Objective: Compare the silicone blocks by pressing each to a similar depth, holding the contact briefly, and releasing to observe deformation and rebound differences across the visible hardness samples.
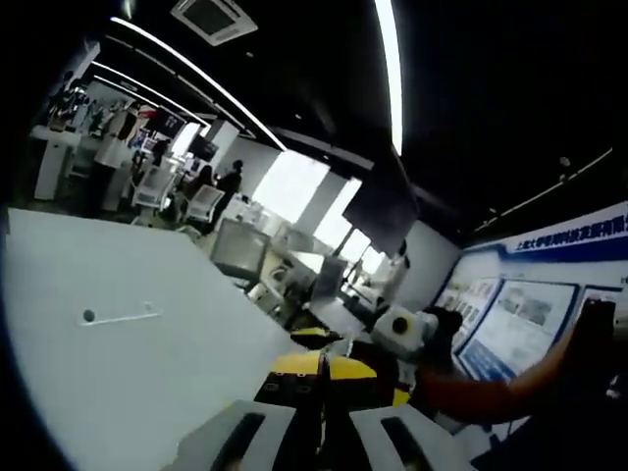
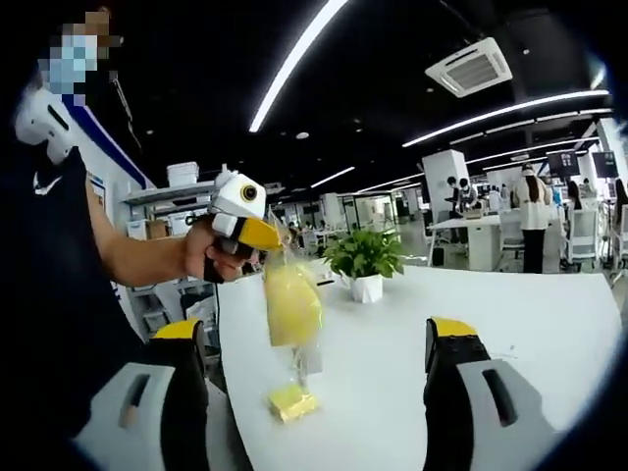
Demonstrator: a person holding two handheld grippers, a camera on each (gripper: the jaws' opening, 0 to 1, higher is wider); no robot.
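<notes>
A potted plant (image 2: 365,262) stood on the white desk (image 2: 530,324). The left claw (image 2: 257,238), pressed together, pinched a clear bag (image 2: 292,309) of yellow silicone blocks hanging above one loose yellow block (image 2: 291,401). The right claw (image 2: 319,378) stood spread, empty.

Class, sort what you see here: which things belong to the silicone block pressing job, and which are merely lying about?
Job:
yellow block on the white table
clear bag with yellow contents, held up by the left gripper
right gripper, open

Lying about:
potted plant
</notes>
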